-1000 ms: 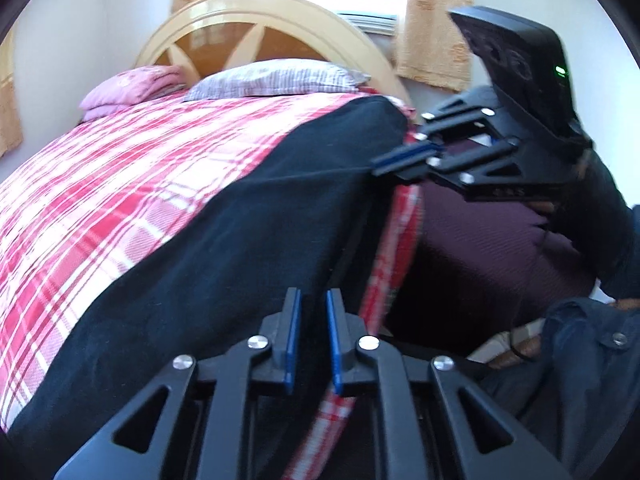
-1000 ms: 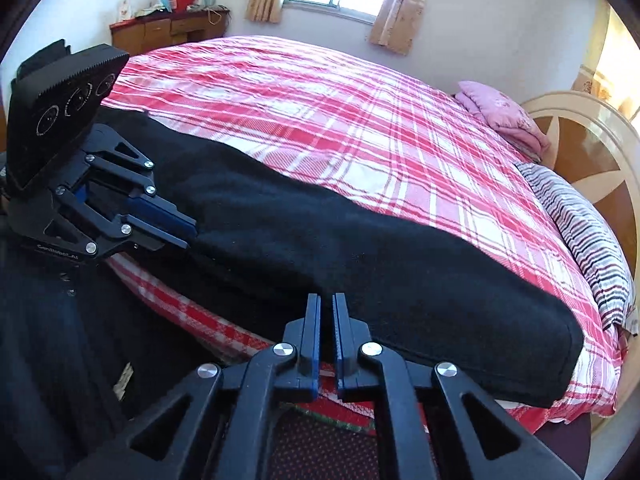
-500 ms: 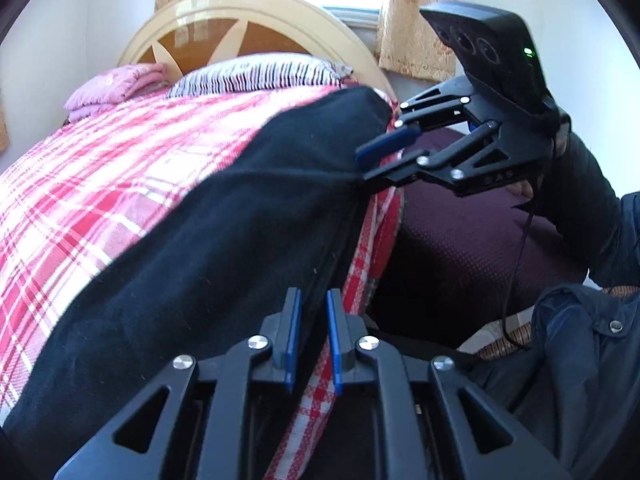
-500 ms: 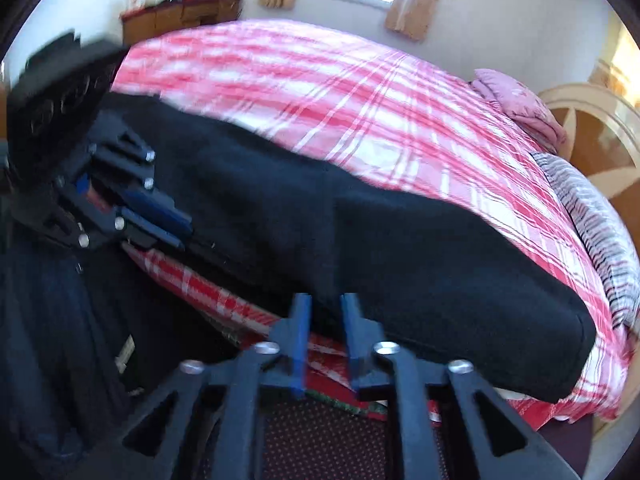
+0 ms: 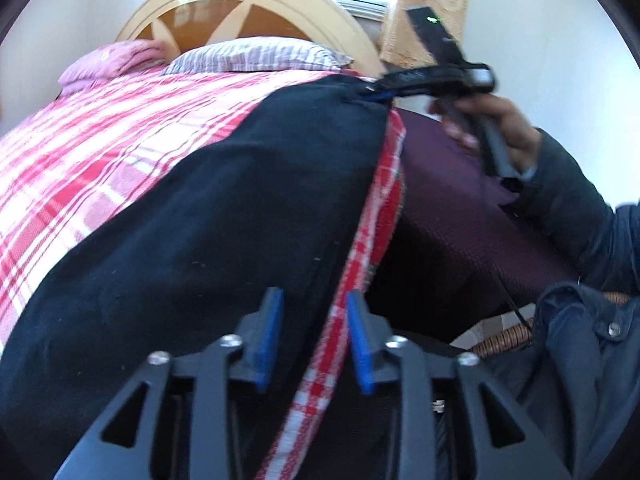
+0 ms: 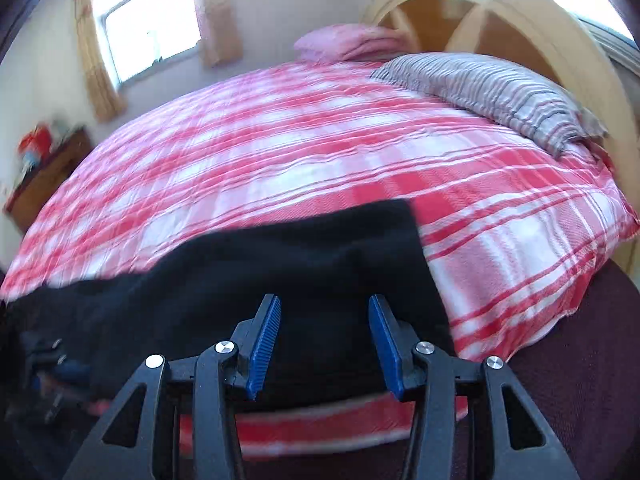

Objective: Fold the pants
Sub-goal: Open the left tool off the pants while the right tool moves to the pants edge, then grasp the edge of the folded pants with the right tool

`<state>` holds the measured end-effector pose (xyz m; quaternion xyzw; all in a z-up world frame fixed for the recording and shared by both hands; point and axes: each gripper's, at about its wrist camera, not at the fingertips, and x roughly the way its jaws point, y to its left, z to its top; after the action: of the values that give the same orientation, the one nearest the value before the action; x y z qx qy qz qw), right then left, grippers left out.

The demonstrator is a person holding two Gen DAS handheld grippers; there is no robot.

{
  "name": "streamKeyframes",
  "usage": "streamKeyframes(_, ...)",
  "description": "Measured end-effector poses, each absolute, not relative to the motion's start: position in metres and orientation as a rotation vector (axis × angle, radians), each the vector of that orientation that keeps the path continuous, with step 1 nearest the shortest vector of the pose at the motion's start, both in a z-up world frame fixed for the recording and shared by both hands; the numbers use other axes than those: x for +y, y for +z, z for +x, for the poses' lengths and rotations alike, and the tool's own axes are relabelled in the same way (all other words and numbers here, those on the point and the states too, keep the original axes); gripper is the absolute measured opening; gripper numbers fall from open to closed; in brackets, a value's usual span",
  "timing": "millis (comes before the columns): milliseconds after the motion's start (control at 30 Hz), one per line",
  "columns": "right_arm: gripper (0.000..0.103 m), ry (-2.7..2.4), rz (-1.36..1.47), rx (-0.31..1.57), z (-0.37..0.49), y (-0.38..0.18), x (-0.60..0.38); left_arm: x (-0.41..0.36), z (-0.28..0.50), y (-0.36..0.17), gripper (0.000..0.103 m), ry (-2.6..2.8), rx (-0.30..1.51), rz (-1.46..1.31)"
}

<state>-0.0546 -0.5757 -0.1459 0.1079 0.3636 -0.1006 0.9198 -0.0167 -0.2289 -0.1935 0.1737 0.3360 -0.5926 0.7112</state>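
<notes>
Black pants (image 5: 224, 216) lie in a long strip along the near edge of the bed (image 5: 100, 148), their outer fold almost at the drop of the checked cover, one end up towards the headboard corner and the other down by us. We judge the step in hand to be letting go of the lengthwise fold and taking new holds for the crosswise one. To do it well we should take both layers at once, right at an end corner, keep the fabric flat as it travels, and lay end on end squarely, clear of the bed's edge.

Our left gripper (image 5: 314, 338) is opening, its blue pads (image 5: 269, 336) astride the near-edge seam and not pressing it. Our right gripper (image 6: 324, 346) stands half-wide and empty over the end of the pants nearest the headboard (image 6: 496, 4), just above the cloth, whether touching we cannot tell.
</notes>
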Motion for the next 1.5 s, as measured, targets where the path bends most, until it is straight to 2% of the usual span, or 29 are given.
streamKeyframes(33, 0.048, -0.197, 0.243, 0.737, -0.055, -0.145, -0.578, -0.23, -0.02, -0.193, 0.046, -1.315, 0.736, 0.399)
streamKeyframes(333, 0.049, -0.314, 0.35, 0.69, -0.077, -0.114, -0.611, -0.211, -0.01, -0.172, 0.047, -1.205, 0.621, 0.344)
streamKeyframes(433, 0.049, -0.295, 0.5, 0.688, -0.084, -0.12, -0.638, -0.202, 0.006, -0.168, 0.057, -1.158, 0.616, 0.272)
streamKeyframes(600, 0.049, -0.236, 0.726, 0.721, -0.093, -0.144, -0.667, -0.196, 0.023, -0.182, 0.057, -1.061, 0.659, 0.268)
streamKeyframes(933, 0.048, -0.143, 0.726, 0.784, -0.086, -0.146, -0.652, -0.182, 0.036, -0.195, 0.057, -0.949, 0.751, 0.24)
streamKeyframes(1000, 0.041, -0.16, 0.717, 0.803, -0.086, -0.149, -0.65, -0.182, 0.037, -0.196, 0.057, -0.946, 0.757, 0.228)
streamKeyframes(1133, 0.038, -0.115, 0.769, 0.782, -0.088, -0.153, -0.654, -0.183, 0.036, -0.196, 0.057, -0.936, 0.759, 0.233)
streamKeyframes(1200, 0.031, -0.058, 0.813, 0.753, -0.09, -0.151, -0.655, -0.182, 0.037, -0.195, 0.057, -0.923, 0.765, 0.23)
streamKeyframes(1500, 0.031, -0.049, 0.786, 0.72, -0.081, -0.162, -0.645, -0.176, 0.043, -0.195, 0.057, -0.876, 0.79, 0.208)
